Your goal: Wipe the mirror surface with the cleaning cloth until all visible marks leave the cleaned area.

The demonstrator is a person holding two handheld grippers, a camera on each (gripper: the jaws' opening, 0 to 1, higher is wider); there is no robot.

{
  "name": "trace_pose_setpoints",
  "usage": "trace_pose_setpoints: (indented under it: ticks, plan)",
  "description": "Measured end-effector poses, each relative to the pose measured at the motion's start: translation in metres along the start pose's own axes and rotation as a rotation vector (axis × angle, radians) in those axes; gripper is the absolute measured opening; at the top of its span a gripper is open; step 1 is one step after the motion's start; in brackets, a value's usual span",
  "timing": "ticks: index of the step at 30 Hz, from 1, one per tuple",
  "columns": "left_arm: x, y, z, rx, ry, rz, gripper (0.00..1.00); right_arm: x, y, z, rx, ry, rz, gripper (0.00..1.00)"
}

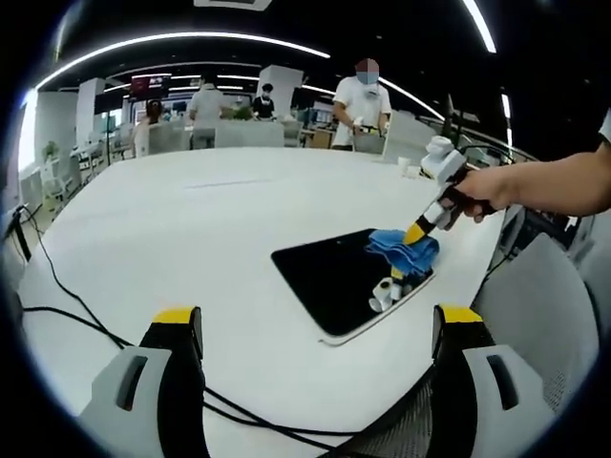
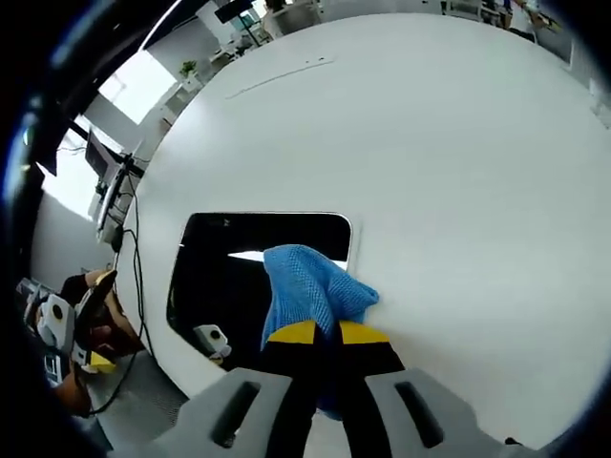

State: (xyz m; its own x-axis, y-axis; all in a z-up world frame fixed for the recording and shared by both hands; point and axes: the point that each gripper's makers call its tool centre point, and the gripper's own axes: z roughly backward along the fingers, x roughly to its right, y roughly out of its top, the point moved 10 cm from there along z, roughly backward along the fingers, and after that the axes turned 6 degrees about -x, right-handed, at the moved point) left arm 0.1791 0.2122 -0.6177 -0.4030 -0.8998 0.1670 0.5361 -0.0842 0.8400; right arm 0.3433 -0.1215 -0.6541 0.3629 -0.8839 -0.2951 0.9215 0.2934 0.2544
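Mirror (image 1: 339,281), dark slab on white table (image 1: 191,229), lower centre of the left gripper view; right gripper (image 2: 329,334), jaws clamped on blue cloth (image 2: 305,281), at its right edge; left gripper (image 1: 320,329) wide, empty, farther off.

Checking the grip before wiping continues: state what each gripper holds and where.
The right gripper clamps the blue cloth by its bunched near end, over the mirror. The left gripper holds nothing, jaws apart.
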Motion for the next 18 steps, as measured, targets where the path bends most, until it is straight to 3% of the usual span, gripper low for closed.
trace_pose_setpoints:
  ticks: [12,18]
  plan:
    - [-0.001,-0.001,-0.001,-0.002,0.001,0.010,0.99,-0.010,-0.002,0.000,0.037,-0.035,0.008,0.01]
    - [-0.001,-0.001,-0.001,-0.003,0.001,0.009,0.99,-0.013,-0.004,0.001,0.023,-0.041,0.023,0.01]
